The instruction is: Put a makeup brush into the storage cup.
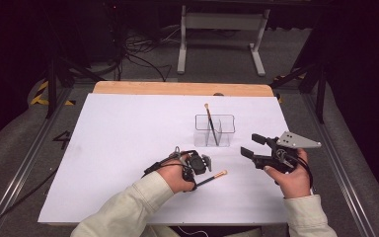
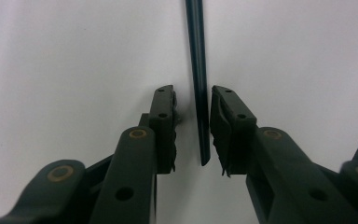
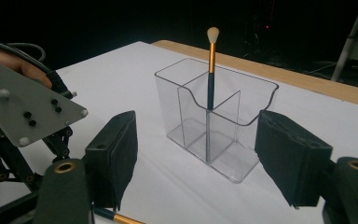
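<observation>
**Left claw narrowed around a brush on the tabletop**

Left claw (image 2: 192,130) lowered onto the white tabletop (image 1: 118,148), jaws narrow, set either side of the dark handle of a makeup brush (image 2: 198,84). Thin gap visible on each side of the handle in the left gripper view; pads not seen pressing on it, so nothing gripped. Handle end lying just between the pads, rest of the handle running straight away from the claw across the tabletop. In the high view, left claw (image 1: 197,165) near the front middle of the tabletop, pointing down, with the brush (image 1: 216,176) lying flat beside it, gold ferrule and pale bristles sticking out to the right.

Right claw (image 3: 196,154) held wide, nothing between the jaws, hovering above the tabletop. In the high view, right claw (image 1: 254,145) to the right of the left one, well apart, aimed toward the middle of the tabletop.

Beyond both, a clear plastic organizer (image 1: 215,130) with inner dividers, standing upright just behind the claws. A second brush (image 3: 210,70) standing inside it, leaning against a divider, bristles up, handle down. Same organizer (image 3: 214,116) seen framed between the right claw's pads, apart from them.

Wooden edge (image 1: 177,88) along the far side of the tabletop.
</observation>
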The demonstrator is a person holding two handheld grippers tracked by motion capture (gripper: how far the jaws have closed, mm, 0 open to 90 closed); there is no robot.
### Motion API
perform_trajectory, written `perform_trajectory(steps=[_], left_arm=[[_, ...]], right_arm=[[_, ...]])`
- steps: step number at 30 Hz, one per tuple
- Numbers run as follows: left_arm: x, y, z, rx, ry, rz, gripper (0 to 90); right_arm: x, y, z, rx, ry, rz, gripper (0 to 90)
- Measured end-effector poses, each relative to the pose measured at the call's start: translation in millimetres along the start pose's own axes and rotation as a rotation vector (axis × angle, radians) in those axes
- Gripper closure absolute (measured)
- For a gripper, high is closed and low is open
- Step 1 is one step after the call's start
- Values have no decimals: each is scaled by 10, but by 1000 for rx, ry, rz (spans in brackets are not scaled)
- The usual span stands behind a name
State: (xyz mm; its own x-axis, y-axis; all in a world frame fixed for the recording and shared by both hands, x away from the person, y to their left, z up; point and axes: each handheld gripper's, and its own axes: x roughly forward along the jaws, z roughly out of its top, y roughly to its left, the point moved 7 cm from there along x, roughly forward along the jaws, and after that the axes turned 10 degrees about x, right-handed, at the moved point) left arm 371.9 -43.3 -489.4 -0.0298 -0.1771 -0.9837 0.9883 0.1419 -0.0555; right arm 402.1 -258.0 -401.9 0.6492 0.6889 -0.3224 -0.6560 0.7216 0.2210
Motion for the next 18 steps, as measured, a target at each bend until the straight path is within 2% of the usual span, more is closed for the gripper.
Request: perform_trajectory(steps=[3,7,14,18], left_arm=[[1,-3,3,6,21,30,764],[10,-9,-7,11,20,61,820],[13,-35,1,13,39,79,842],[9,-26,-4,11,38,65,843]], right_arm=[[2,-3,-5,4,1,-1,307],[2,-1,-5,1,2,-1,306],[2,-4,-6,4,-2,2,305],[-2,-6,-3,3,-3,1,306]])
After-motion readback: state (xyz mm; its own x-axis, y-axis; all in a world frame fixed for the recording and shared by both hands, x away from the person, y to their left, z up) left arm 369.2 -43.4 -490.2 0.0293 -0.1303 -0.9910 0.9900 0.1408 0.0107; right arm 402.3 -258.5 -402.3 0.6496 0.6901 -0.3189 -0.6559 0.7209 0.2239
